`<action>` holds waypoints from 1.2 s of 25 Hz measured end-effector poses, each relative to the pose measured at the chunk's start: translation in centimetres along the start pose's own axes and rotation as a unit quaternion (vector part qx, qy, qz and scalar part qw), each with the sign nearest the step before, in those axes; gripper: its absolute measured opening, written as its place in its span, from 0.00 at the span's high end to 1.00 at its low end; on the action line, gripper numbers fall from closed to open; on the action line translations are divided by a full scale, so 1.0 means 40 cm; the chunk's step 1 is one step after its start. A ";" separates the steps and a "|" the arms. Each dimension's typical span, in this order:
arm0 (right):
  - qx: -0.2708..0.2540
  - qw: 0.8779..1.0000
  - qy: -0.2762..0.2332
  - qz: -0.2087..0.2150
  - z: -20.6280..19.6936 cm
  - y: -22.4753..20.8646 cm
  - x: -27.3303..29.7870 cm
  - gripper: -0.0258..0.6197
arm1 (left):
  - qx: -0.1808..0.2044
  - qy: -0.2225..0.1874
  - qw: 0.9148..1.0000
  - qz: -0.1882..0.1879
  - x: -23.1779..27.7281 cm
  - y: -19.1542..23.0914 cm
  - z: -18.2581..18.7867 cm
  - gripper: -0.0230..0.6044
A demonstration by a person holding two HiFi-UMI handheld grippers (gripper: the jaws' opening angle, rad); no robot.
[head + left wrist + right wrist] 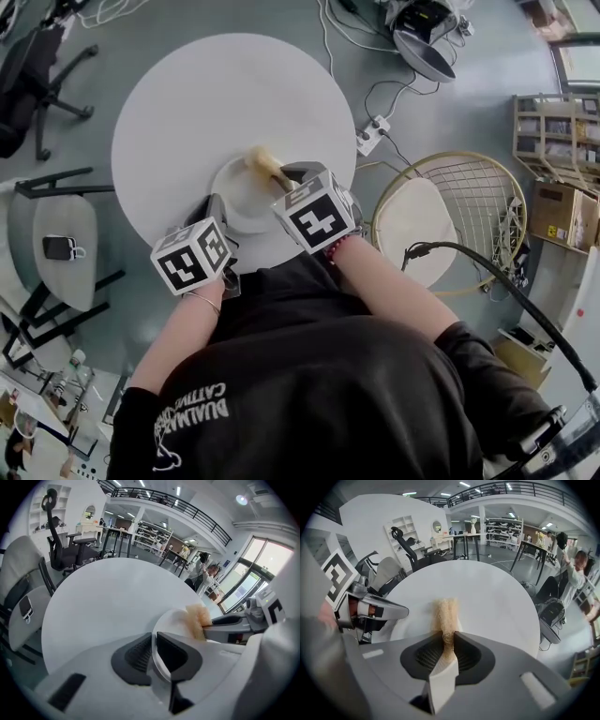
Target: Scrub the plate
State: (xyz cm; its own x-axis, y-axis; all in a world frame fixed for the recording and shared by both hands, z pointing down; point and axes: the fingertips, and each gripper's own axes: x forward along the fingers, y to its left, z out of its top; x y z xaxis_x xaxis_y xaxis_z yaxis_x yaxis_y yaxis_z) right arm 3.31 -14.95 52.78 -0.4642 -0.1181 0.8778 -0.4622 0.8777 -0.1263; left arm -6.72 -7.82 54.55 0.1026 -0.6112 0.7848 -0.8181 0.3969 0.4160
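Nearest the head camera: person's black shirt (309, 394), both forearms reaching out from it.

Plate (236, 199): one, white, on the near part of the round white worktop (216, 84), close to its edge and between the two tongs. Nothing lies in it. The only thing over it is the scrubber's free end at the far rim.

Left tongs (217, 206): clamped on the plate's near-left rim. In the left gripper view the white rim (176, 620) fills the narrow gap between the two ribbed pads (153, 644).

Scrubber (265, 164): one, tan, fibrous, elongated. Right tongs (292, 176) are clamped on its near end. In the right gripper view the fibres (446, 613) are pinched between the pads (448, 641) and stick out forward over the plate (412, 620). Whether the scrubber presses on the plate surface: cannot tell.

Marker cubes: two, one per tool, left (190, 255) and right (315, 217).

The worktop is otherwise bare in all three views (108, 592) (497, 597).

Floor, right of the worktop: one round wire-frame seat (487, 197) holding one white cushion (417, 225). Beyond it, one cardboard box (562, 211). One white power strip (372, 134) lies on the floor near the worktop's right edge.

Left: one grey chair (66, 239) and one black office chair (28, 75).
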 end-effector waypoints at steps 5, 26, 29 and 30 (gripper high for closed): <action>-0.004 1.000 -0.003 -0.009 -0.019 -0.016 -0.018 0.84 | -0.038 0.004 0.999 0.007 -0.002 0.002 -0.001 0.90; -0.019 0.993 -0.061 0.101 0.080 0.132 -0.030 0.84 | -0.118 0.001 0.993 0.009 -0.004 -0.004 -0.008 0.90; -0.066 0.991 -0.044 0.112 0.059 0.202 0.007 0.84 | -0.147 0.000 0.989 0.009 -0.006 -0.007 -0.011 0.91; -0.073 0.990 -0.039 0.110 0.051 0.208 0.021 0.84 | -0.154 -0.001 0.988 0.009 -0.006 -0.007 -0.012 0.91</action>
State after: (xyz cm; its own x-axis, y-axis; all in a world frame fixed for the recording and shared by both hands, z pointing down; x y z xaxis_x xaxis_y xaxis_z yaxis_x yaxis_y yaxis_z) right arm -2.46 -8.69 51.54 -0.6019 0.0533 0.7968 -0.2312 0.9434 -0.2378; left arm -6.25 -7.45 54.47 0.0871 -0.6036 0.7925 -0.6087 0.5975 0.5220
